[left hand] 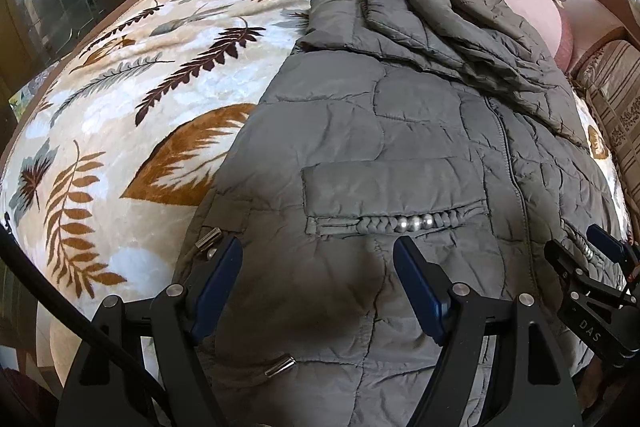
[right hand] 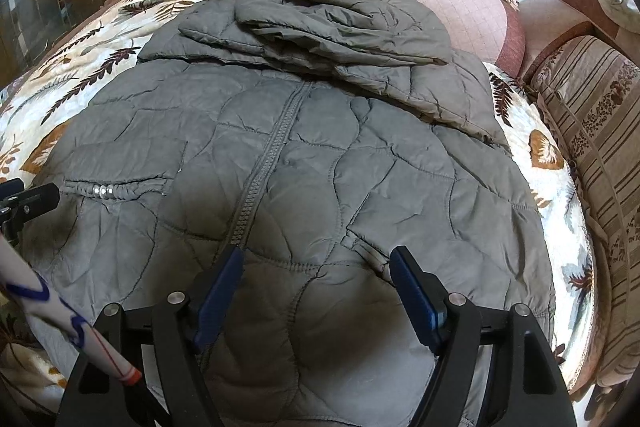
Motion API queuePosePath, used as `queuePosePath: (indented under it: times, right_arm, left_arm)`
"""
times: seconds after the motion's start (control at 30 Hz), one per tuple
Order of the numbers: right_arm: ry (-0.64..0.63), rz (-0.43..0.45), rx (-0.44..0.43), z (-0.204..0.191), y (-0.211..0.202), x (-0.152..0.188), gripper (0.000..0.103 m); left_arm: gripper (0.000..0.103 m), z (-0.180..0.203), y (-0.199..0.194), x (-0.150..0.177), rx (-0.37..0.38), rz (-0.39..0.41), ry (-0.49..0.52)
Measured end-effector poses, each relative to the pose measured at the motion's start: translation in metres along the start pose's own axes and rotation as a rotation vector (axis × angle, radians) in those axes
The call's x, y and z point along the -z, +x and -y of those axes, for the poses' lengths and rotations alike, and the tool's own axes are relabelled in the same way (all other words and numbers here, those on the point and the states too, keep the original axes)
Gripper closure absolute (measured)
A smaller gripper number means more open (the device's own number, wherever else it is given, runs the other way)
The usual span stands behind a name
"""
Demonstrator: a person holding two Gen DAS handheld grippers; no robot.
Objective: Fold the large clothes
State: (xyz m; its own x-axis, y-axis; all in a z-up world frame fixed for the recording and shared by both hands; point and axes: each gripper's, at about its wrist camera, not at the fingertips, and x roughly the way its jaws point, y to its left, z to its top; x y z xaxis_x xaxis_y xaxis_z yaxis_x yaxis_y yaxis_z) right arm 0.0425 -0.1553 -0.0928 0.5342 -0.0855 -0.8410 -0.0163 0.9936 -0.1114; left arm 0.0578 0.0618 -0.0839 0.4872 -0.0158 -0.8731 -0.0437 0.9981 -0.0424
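Grey jacket (left hand: 400, 131) is laid flat on blanket (left hand: 120, 87), zip closed. L gripper (left hand: 318, 251) and R gripper (right hand: 316, 259) are held over hem, jaws apart, nothing clamped.

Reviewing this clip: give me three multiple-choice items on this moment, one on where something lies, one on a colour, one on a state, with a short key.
1. Where does the quilted jacket lie?
A. On the leaf-patterned blanket
B. On a bare wooden floor
C. On a hanger

2. What colour is the jacket?
A. Red
B. Grey-green
C. White

3. How do the jaws of the left gripper and right gripper stand?
A. Both clamped on the hem
B. One shut, one open
C. Both open, nothing between the pads

Key: 1 A, blanket shows on both sides of the jacket. 2 B, its whole shell is that colour. 3 C, each gripper's blue pads stand wide apart above the fabric.
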Motion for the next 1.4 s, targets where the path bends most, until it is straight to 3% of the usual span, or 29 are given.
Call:
queuePosePath:
  times: [0.73,0.93,1.07,1.13,1.23,1.4]
  right_arm:
    - [0.006,-0.009,-0.001,0.003,0.000,0.002,0.021]
    - [0.126,0.026,0.031,0.067,-0.023,-0.003,0.019]
    - [0.313,0.019,0.087,0.150,-0.030,0.008,0.014]
    - [0.378,-0.022,0.091,0.183,-0.023,0.017,0.014]
    - [0.463,-0.084,0.065,0.220,-0.006,0.035,0.014]
    - [0.582,-0.117,-0.070,0.251,0.017,0.058,0.014]
  left_arm:
    - [0.026,0.001,-0.003,0.000,-0.037,0.030,0.029]
    - [0.026,-0.045,-0.005,-0.017,-0.040,0.058,-0.056]
    - [0.024,-0.088,0.008,-0.027,-0.038,0.030,-0.130]
    - [0.024,-0.102,0.018,-0.030,0.004,0.002,-0.140]
    - [0.024,-0.113,0.037,-0.033,0.129,-0.056,-0.143]
    - [0.024,-0.105,0.070,-0.037,0.316,-0.135,-0.125]
